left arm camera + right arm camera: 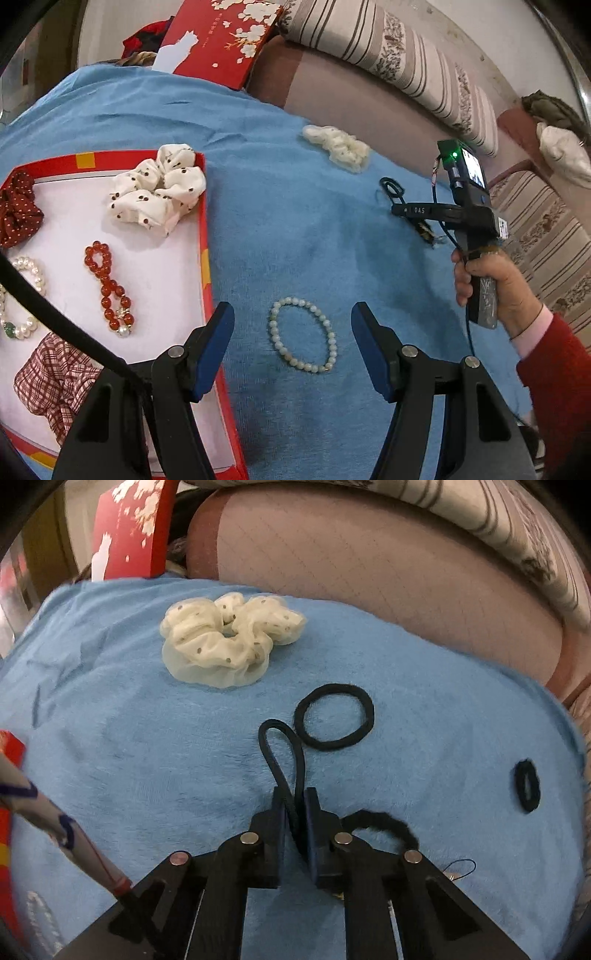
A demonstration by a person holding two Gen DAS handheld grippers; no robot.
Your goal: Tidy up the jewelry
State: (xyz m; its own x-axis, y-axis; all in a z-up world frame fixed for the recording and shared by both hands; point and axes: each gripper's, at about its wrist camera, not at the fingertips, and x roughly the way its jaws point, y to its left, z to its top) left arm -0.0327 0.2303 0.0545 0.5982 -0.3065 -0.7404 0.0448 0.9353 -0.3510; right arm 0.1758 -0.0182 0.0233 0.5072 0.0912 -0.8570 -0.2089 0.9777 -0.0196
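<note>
The right gripper point(295, 805) is pinching a black hair tie point(282, 749) on the blue cloth point(147, 775), while the left gripper point(293, 317), jaws spread, is hovering over a pale bead bracelet point(303, 335) beside the red tray point(205, 236).

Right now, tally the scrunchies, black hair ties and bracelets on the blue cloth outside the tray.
Scrunchies: 1
Black hair ties: 4
Bead bracelets: 1
Total: 6

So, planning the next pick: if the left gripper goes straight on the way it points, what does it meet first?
Most likely the pale bead bracelet on the blue cloth, lying between the left gripper's open jaws.
</note>
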